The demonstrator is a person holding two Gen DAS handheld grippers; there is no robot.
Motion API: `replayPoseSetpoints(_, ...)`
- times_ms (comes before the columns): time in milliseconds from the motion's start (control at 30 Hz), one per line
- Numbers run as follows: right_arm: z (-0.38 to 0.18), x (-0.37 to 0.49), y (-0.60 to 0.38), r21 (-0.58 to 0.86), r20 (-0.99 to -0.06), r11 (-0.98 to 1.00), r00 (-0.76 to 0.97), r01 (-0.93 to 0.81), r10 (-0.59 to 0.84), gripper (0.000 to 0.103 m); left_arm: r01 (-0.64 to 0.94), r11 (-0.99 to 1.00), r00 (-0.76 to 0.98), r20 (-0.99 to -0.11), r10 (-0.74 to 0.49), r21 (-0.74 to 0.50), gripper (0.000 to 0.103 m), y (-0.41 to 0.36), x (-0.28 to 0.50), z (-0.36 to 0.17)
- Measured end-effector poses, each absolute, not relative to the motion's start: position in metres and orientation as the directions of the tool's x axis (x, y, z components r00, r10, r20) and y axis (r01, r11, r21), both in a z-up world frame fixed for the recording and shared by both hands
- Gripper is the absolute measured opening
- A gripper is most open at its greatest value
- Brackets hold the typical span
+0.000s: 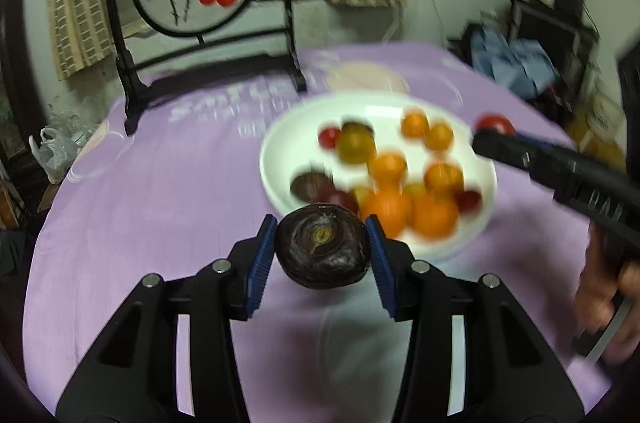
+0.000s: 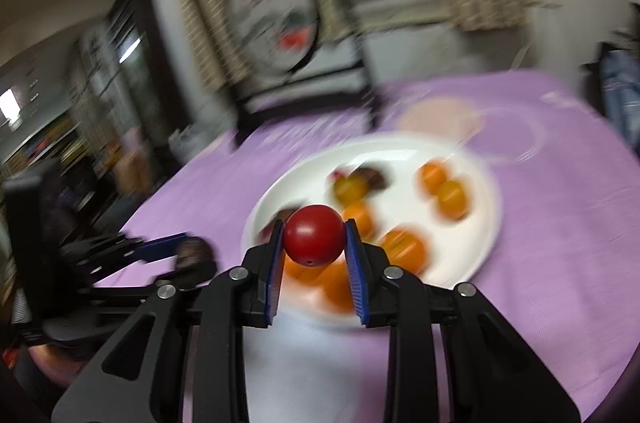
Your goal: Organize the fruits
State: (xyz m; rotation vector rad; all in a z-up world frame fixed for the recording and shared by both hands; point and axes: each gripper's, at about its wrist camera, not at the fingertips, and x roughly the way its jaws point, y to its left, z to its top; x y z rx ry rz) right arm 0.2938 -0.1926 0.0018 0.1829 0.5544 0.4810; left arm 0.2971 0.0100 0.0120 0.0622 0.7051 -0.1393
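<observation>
Ribbed blue pads of left gripper (image 1: 322,252) clamp a wrinkled dark fruit (image 1: 322,252); right gripper (image 2: 314,241) pinches a glossy round tomato (image 2: 314,240).

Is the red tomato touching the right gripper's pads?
Touching: the right wrist view shows the red tomato pressed between both blue pads of the right gripper.

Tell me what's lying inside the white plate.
The white plate holds a heap of orange fruits, a yellow-green one, small red ones and dark ones. The dark fruit in the left tongs covers the near rim.
</observation>
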Motion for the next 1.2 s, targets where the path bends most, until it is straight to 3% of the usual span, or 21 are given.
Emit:
replayPoseSetpoints(200,-0.021,0.329,-0.2,0.292,-0.53,0.902,0.731,-0.319,0.43,0.03,0.097,0.995,0.758,-0.646,-0.096,-0.034,0.046,-0.01,0.352,0.01)
replayPoseSetpoints(433,-0.03,0.341,-0.193,0.266,-0.558,0.906,0.714,-0.328,0.422,0.029,0.068,0.998,0.746,-0.664,-0.05,0.001,0.046,-0.018,0.38,-0.002)
replayPoseSetpoints(467,-0.03,0.342,-0.193,0.264,-0.56,0.906,0.712,-0.33,0.423,0.029,0.064,0.998,0.744,-0.666,-0.05,-0.002,0.047,-0.016,0.381,-0.004)
replayPoseSetpoints(533,-0.031,0.343,-0.192,0.256,-0.566,0.906,0.707,-0.337,0.423,0.03,0.046,0.999,0.754,-0.656,-0.031,0.006,0.06,-0.014,0.38,-0.004)
replayPoseSetpoints(567,-0.032,0.343,-0.192,0.256,-0.568,0.906,0.706,-0.338,0.424,0.035,0.033,0.999,0.762,-0.647,-0.015,0.017,0.076,-0.014,0.378,-0.003)
replayPoseSetpoints(600,-0.031,0.343,-0.192,0.255,-0.569,0.906,0.705,-0.338,0.423,0.042,0.012,0.999,0.776,-0.63,0.01,0.03,0.084,-0.012,0.374,0.001)
replayPoseSetpoints(667,-0.028,0.339,-0.191,0.238,-0.561,0.909,0.716,-0.341,0.415,0.058,0.004,0.999,0.795,-0.606,0.022,0.041,0.089,-0.011,0.366,0.008)
replayPoseSetpoints(833,-0.017,0.323,-0.189,0.172,-0.565,0.907,0.715,-0.385,0.411,0.06,0.008,0.998,0.81,-0.586,0.025,0.055,0.101,-0.008,0.345,0.017)
replayPoseSetpoints(867,-0.016,0.32,-0.19,0.162,-0.574,0.906,0.71,-0.39,0.408,0.065,0.012,0.998,0.808,-0.589,0.025,0.058,0.101,-0.007,0.34,0.018)
replayPoseSetpoints(933,-0.012,0.309,-0.191,0.14,-0.589,0.906,0.702,-0.4,0.401,0.095,0.024,0.997,0.798,-0.602,0.024,0.071,0.101,-0.004,0.327,0.017)
replayPoseSetpoints(967,-0.011,0.303,-0.192,0.133,-0.582,0.906,0.708,-0.402,0.4,0.102,0.029,0.996,0.794,-0.607,0.026,0.081,0.101,-0.001,0.317,0.016)
replayPoseSetpoints(1200,-0.018,0.25,-0.184,0.034,-0.643,0.876,0.66,-0.482,0.388,0.102,0.007,0.995,0.761,-0.646,0.06,0.1,0.101,0.025,0.255,-0.001)
